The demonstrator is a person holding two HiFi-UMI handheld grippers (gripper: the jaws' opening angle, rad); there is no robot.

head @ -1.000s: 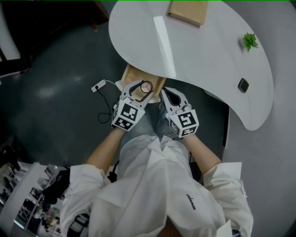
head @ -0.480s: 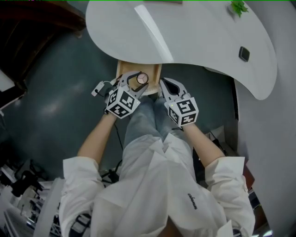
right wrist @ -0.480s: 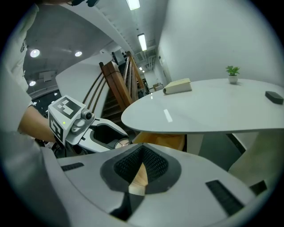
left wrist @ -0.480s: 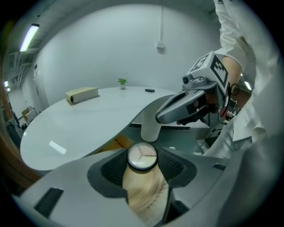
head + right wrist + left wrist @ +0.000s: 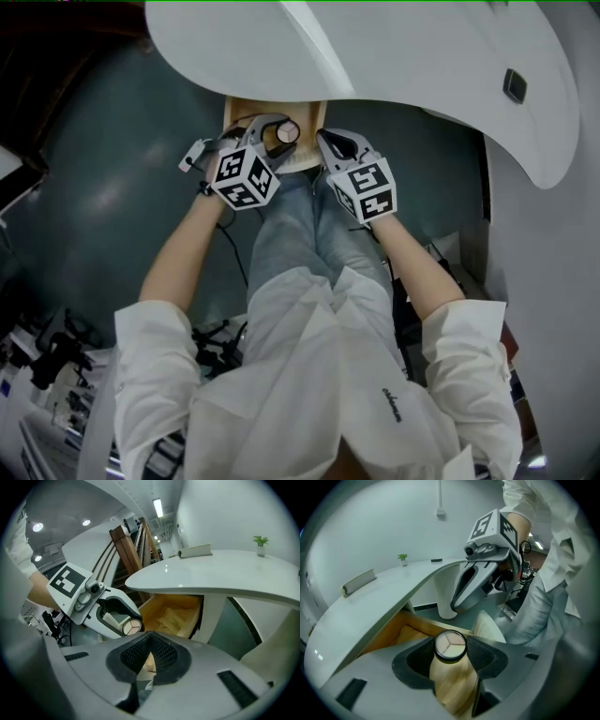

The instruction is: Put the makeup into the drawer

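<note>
Pale wood catches the eye first: the drawer (image 5: 231,120) stands pulled out from under the white curved tabletop (image 5: 403,56), and both tools are right at its front edge.

The left tool (image 5: 450,652) has its jaws clamped on the makeup (image 5: 450,646), a little round compact with a clear lid and a pale powder split into three wedges. The ribbed black pads press it from either side. Seen from above, the compact sits over the drawer's open top, close to the near edge, held clear in the tool rather than lying on the wood.

The right tool (image 5: 149,639) is just beside it, on the other side of the drawer front. Its jaws are together, tips meeting, with nothing between them. It points down toward the drawer.

Inside the drawer there's a crumpled pale lining or paper (image 5: 176,617); I can't tell which.

Up on the tabletop, well away from all this, a small green plant (image 5: 260,541) stands near the far edge, a flat tan box (image 5: 358,581) lies apart from it, and there is a small dark object (image 5: 514,86) near the rim.

The person is in a white shirt (image 5: 309,375) and jeans, bare forearms reaching down to both tools over a dark floor (image 5: 112,187).
</note>
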